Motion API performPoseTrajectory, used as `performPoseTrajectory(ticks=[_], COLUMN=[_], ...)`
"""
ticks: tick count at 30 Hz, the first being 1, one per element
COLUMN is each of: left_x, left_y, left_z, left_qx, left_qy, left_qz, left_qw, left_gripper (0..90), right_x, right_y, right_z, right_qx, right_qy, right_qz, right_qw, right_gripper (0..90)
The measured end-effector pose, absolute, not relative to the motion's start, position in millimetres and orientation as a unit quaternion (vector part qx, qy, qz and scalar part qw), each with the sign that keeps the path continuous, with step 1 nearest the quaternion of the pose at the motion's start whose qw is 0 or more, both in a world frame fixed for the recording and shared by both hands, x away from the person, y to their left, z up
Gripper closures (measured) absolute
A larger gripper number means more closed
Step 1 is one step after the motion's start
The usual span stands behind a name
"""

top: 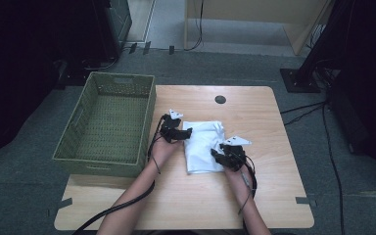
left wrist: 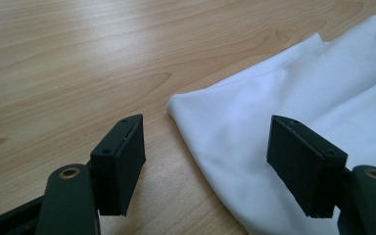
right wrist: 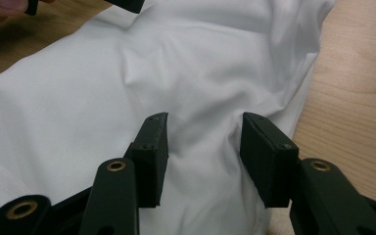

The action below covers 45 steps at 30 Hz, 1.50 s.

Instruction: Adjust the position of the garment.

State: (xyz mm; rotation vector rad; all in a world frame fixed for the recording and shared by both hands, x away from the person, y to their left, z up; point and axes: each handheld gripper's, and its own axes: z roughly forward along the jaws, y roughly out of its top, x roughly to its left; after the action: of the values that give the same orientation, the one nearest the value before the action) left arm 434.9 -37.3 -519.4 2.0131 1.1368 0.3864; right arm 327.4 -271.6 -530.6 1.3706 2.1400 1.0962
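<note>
High view: a pale wooden tabletop [top: 274, 196] carrying one folded white cloth [top: 201, 147] near its middle, slightly toward the left edge; a green woven basket [top: 73, 142] sits at the left edge, overhanging it, and holds nothing visible; a small dark round hole [top: 220, 99] lies near the far edge. The left hand-held gripper [top: 183, 133] rests at the cloth's left side, its tips at the cloth's border; the right hand-held gripper [top: 216, 154] rests at the cloth's near right part; both forearms come in from the near edge, each with a black cable trailing.

Left gripper view: left hand-held gripper [left wrist: 205, 166], jaws spread wide; one pad over bare wood, the other over the cloth [left wrist: 293, 98]; the cloth's folded corner lies between them, not pressed by either pad.

Right gripper view: right hand-held gripper [right wrist: 203, 156], jaws partly apart, both pads down on the cloth [right wrist: 127, 88]; a raised fold of fabric stands between them, creases running out from it; whether the pads press that fold cannot be told; bare tabletop shows beyond the cloth's edge on the picture's right.
</note>
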Motion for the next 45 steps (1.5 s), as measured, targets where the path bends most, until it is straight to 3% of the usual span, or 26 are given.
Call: performPoseTrajectory(ticks=[37, 45], left_x=[442, 441], left_y=[-17, -14], left_z=[-527, -527], left_qx=[0.789, 0.785], left_qy=[0.454, 0.453], left_qz=[0.183, 0.182], left_qw=[0.372, 0.382], left_gripper=[26.6, 44.7], right_x=[336, 333], right_y=[-239, -241], right_z=[-530, -525], right_qx=[0.462, 0.465], right_qy=[0.775, 0.77], right_qz=[0.393, 0.4], right_qw=[0.18, 0.176], right_gripper=[52.0, 42.4])
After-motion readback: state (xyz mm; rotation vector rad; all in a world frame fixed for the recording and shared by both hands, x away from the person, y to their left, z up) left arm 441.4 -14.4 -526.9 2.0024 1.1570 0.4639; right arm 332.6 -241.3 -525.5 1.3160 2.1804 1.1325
